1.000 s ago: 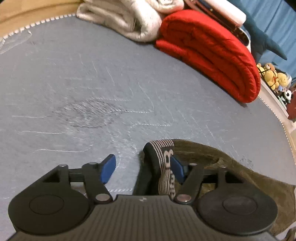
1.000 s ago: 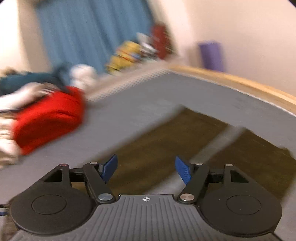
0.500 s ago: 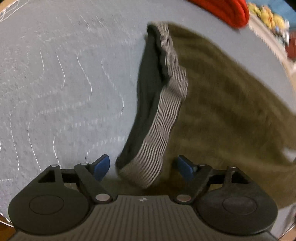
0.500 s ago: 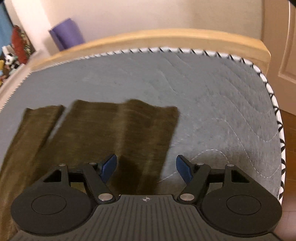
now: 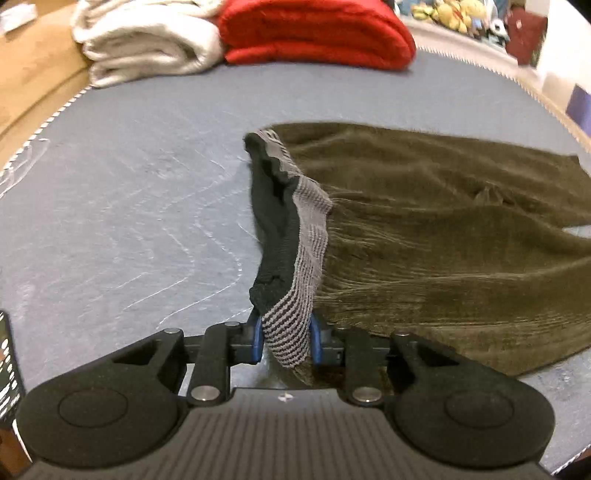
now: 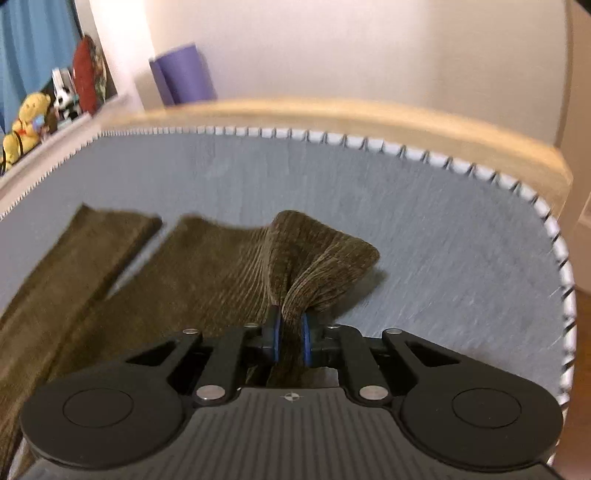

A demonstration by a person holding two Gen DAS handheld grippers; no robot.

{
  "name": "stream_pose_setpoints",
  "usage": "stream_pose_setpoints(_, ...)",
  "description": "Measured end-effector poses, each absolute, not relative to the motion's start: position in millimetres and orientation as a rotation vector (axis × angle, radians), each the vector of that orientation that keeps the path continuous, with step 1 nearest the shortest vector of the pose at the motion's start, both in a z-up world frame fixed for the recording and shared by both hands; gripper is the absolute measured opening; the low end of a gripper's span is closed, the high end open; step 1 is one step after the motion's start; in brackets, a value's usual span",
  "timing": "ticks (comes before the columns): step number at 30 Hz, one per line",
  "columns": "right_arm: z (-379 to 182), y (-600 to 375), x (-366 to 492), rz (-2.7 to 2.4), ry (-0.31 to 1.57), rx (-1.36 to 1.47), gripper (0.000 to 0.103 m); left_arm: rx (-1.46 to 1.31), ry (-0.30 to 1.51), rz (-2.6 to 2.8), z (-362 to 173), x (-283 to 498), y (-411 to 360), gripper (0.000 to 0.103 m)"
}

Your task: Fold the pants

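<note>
Olive corduroy pants (image 5: 443, 229) lie spread on the grey quilted bed (image 5: 129, 221). Their striped grey-and-black waistband (image 5: 299, 266) runs up the middle of the left wrist view. My left gripper (image 5: 285, 339) is shut on the near end of that waistband. In the right wrist view the two pant legs (image 6: 177, 266) lie side by side toward the foot of the bed. My right gripper (image 6: 290, 339) is shut on the cuff (image 6: 321, 258) of the nearer leg, which bunches up in front of the fingers.
A folded red blanket (image 5: 314, 33) and a white blanket (image 5: 147, 44) lie at the head of the bed. A wooden bed frame (image 6: 369, 118) rims the foot. Plush toys (image 6: 22, 129) and a purple roll (image 6: 183, 74) stand beyond.
Both grippers were open and have closed: the left on the waistband, the right on the pant leg cuff. Both have moved in close over the pants.
</note>
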State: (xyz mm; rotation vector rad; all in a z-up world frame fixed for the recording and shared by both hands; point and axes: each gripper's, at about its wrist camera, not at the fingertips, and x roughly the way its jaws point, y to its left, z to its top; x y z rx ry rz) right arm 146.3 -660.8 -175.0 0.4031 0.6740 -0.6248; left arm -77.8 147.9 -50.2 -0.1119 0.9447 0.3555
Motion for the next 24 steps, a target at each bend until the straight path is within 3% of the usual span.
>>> stream_pose_setpoints(3, -181, -660, 145, -0.660, 0.736, 0.341, 0.012, -0.122, 1.001, 0.364, -60, -85, 145, 0.032)
stream_pose_setpoints(5, -195, -669, 146, -0.698, 0.820, 0.377, 0.018, -0.119, 1.031, 0.374, -68, -82, 143, 0.043)
stream_pose_setpoints(7, -193, -674, 140, -0.786, 0.826, 0.395, 0.022, -0.048, 0.981, 0.390, -62, -80, 132, 0.048)
stream_pose_setpoints(11, -154, -657, 132, -0.707, 0.617, 0.347, 0.046, 0.083, 0.894, 0.365, -50, -79, 101, 0.047)
stream_pose_setpoints(15, -129, -613, 130, -0.463, 0.500, 0.325, 0.050, 0.099, 0.862, 0.368, -43, -70, 87, 0.047)
stream_pose_setpoints(17, -124, -592, 131, -0.337, 0.489, 0.306, 0.055, 0.099, 0.855, 0.366, -44, -69, 80, 0.047)
stream_pose_setpoints(24, -113, -516, 140, -0.006, 0.475, 0.108, 0.058, 0.084, 0.851, 0.362, -44, -70, 82, 0.048)
